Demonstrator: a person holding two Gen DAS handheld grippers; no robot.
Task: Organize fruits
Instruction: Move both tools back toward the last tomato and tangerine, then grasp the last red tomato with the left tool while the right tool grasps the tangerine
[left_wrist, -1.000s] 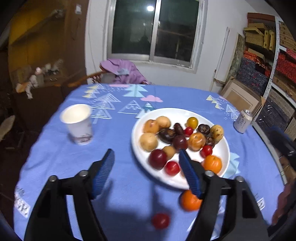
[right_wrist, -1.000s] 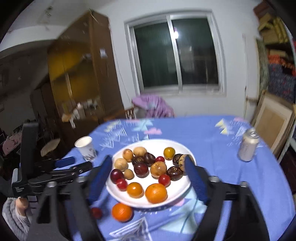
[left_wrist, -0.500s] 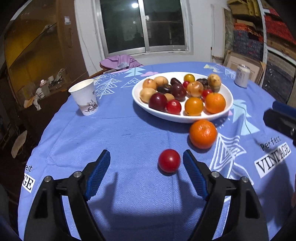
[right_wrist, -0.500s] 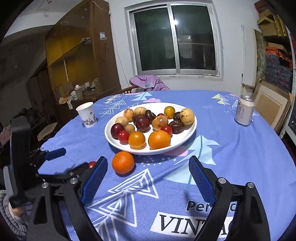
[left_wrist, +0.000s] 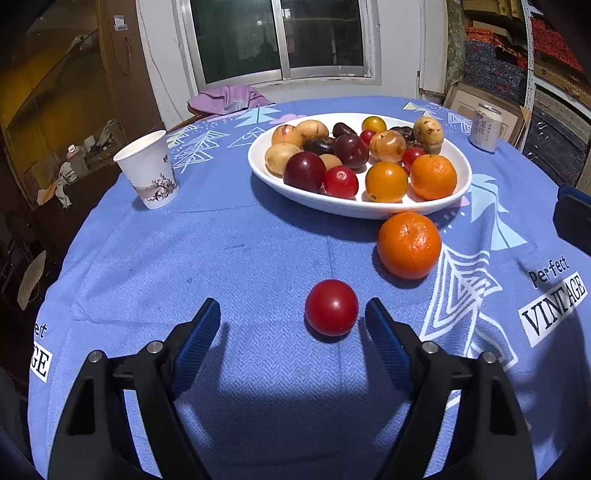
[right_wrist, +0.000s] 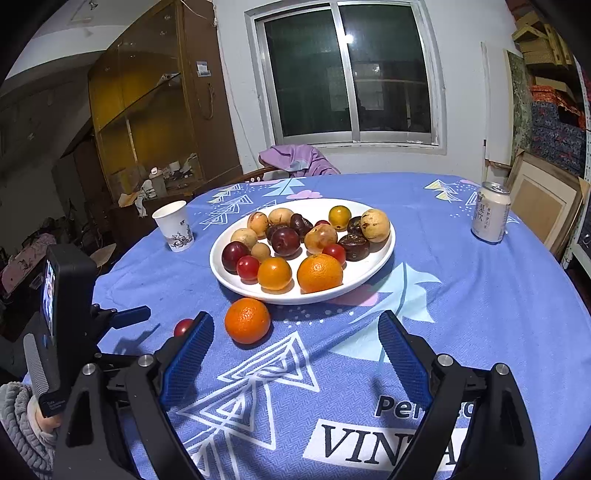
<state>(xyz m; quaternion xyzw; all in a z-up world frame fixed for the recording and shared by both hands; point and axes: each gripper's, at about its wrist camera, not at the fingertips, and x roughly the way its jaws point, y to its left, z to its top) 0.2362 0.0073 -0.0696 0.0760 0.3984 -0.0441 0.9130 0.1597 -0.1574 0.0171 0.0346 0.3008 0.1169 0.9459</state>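
Note:
A small red fruit (left_wrist: 331, 307) lies on the blue tablecloth between the tips of my left gripper (left_wrist: 291, 309). It sits nearer the right finger, and neither pad touches it. The jaws are open. A loose orange (left_wrist: 409, 245) rests on the cloth against the front of the white plate (left_wrist: 354, 211), which holds several fruits. My right gripper (right_wrist: 295, 322) hovers open and empty over the cloth, with the orange (right_wrist: 247, 320) just beyond its left finger. In that view the red fruit (right_wrist: 183, 326) is half hidden behind that finger.
A paper cup (left_wrist: 147, 170) stands left of the plate and a drink can (right_wrist: 490, 212) far right. The left unit's camera housing (right_wrist: 68, 295) and a sleeved hand (right_wrist: 22, 424) fill the right view's left edge. A chair with purple cloth (right_wrist: 299, 160) stands behind the table.
Both grippers came down toward the table. The left one drew back from over the plate, and the red fruit now lies between its tips. The right one now faces the loose orange.

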